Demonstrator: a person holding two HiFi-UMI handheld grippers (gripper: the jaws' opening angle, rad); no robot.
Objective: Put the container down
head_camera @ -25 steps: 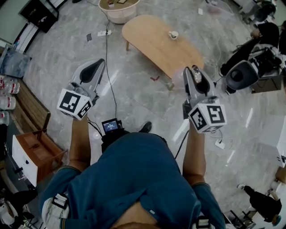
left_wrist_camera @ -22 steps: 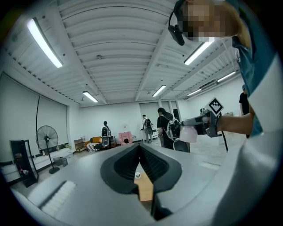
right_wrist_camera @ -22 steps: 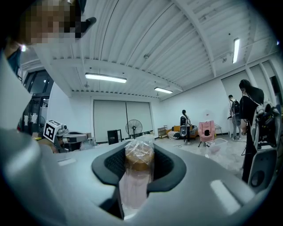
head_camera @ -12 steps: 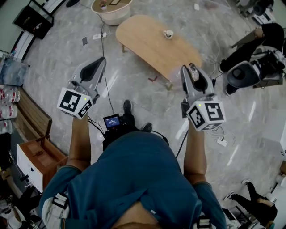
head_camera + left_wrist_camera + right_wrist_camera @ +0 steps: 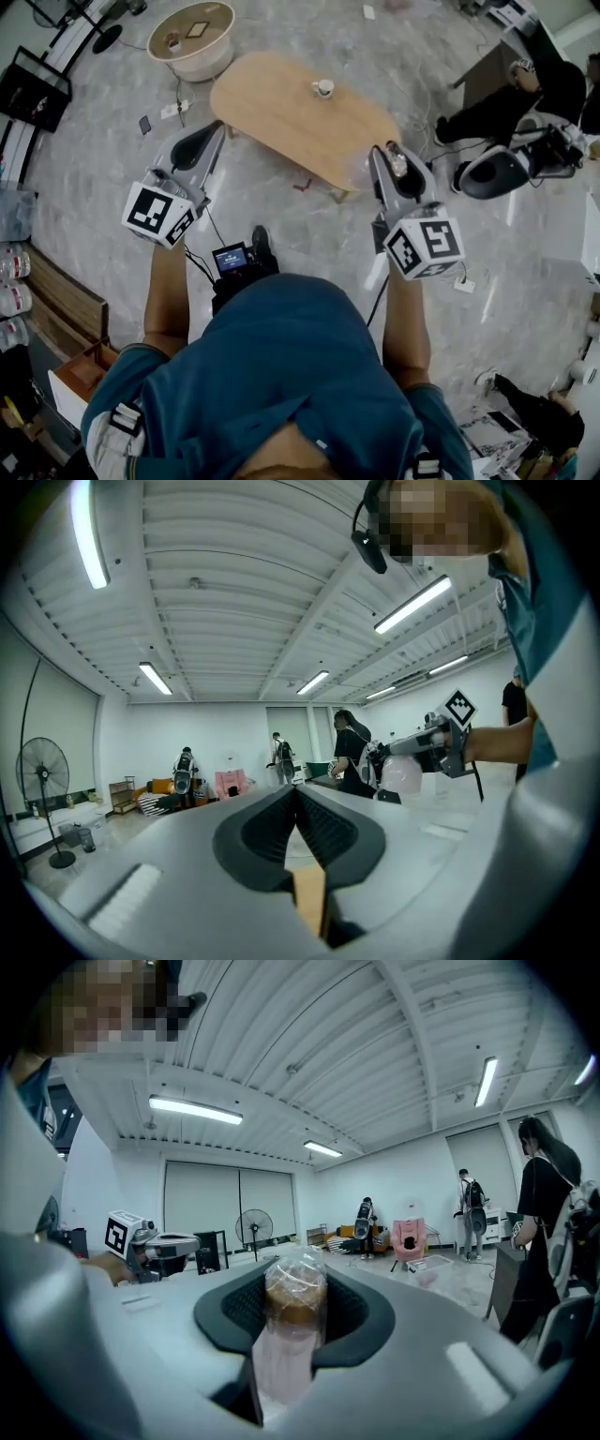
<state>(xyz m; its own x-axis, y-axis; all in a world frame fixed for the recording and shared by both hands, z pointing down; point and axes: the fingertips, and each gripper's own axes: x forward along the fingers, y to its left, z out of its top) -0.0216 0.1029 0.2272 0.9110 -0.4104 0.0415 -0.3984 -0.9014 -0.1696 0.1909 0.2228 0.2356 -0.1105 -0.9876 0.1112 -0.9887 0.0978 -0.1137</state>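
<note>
My right gripper (image 5: 391, 157) is shut on a clear, pinkish plastic container (image 5: 397, 161) with a brown top wrapped in film. In the right gripper view the container (image 5: 292, 1312) stands upright between the jaws of the right gripper (image 5: 293, 1326). It hangs in the air beside the near right end of a light wooden table (image 5: 281, 108), well above the floor. A small white cup (image 5: 322, 88) stands on that table. My left gripper (image 5: 203, 141) is held level at the left with its jaws shut and empty, and its fingertips (image 5: 296, 794) meet. From the left gripper view the container (image 5: 401, 775) shows at the right.
A round white side table (image 5: 194, 37) stands beyond the wooden table. A cable (image 5: 178, 89) runs over the marble floor. A seated person and a dark chair (image 5: 492, 171) are at the right. A wooden cabinet (image 5: 66, 394) is at the lower left. A fan (image 5: 42, 780) stands far off.
The whole view has shifted: the wooden table and round side table now lie farther left and more in view. Both grippers keep their pose, and the container stays gripped.
</note>
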